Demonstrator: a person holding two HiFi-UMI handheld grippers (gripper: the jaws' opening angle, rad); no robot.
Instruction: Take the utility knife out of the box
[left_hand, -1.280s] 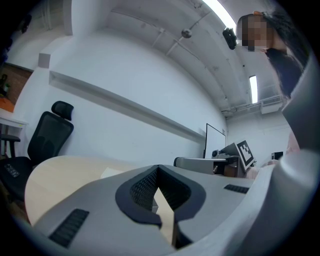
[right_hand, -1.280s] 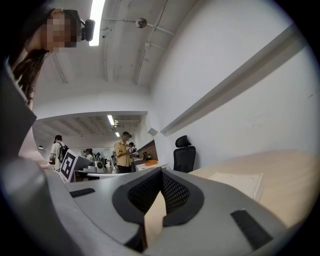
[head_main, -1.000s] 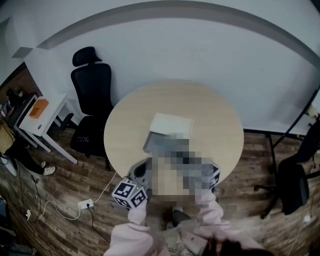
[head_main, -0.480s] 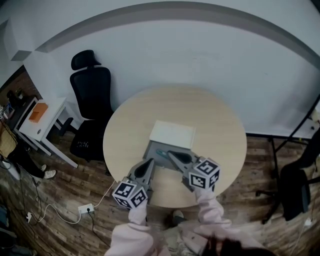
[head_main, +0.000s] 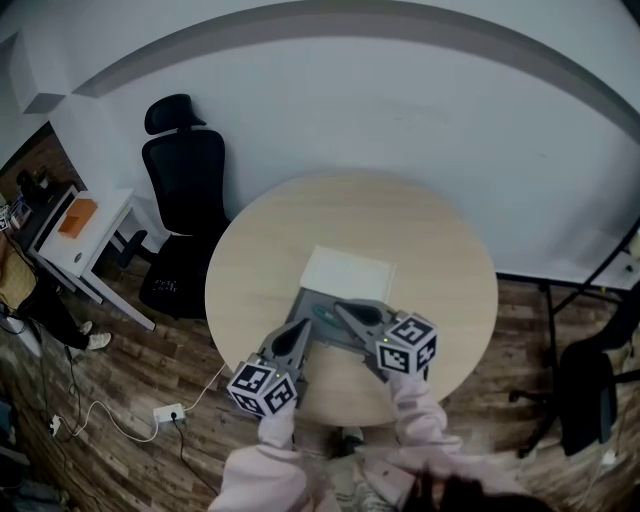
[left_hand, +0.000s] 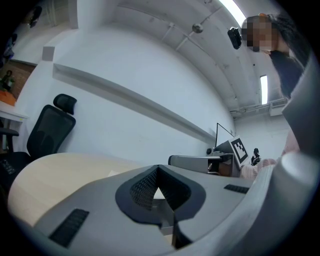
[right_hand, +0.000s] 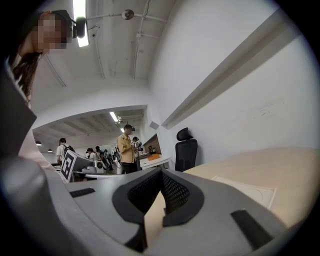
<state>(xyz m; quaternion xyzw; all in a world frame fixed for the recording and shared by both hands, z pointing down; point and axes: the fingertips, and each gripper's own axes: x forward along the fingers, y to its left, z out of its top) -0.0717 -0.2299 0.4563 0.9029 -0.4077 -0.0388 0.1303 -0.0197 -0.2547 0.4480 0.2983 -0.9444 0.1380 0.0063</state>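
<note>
An open grey box (head_main: 312, 298) with its white lid (head_main: 346, 271) folded back lies on the round table (head_main: 420, 240). A small teal thing (head_main: 322, 313), apparently the utility knife, lies inside it. My left gripper (head_main: 303, 326) is at the box's near left corner, jaws shut and empty. My right gripper (head_main: 341, 310) is shut too, with its tips over the box's near part beside the teal thing. In the left gripper view the left gripper (left_hand: 159, 169) points level over the tabletop, with the right gripper (left_hand: 200, 161) beside it. The right gripper view shows the white lid (right_hand: 247, 189) past the right gripper (right_hand: 161, 172).
A black office chair (head_main: 185, 190) stands beyond the table's left side, next to a white desk (head_main: 75, 235). A second chair (head_main: 590, 385) and a stand are at the right. A power strip (head_main: 168, 411) and cables lie on the wooden floor. Several people stand far off in the right gripper view.
Both grippers have slid forward from the table's near edge to the box. Their jaws have stayed shut.
</note>
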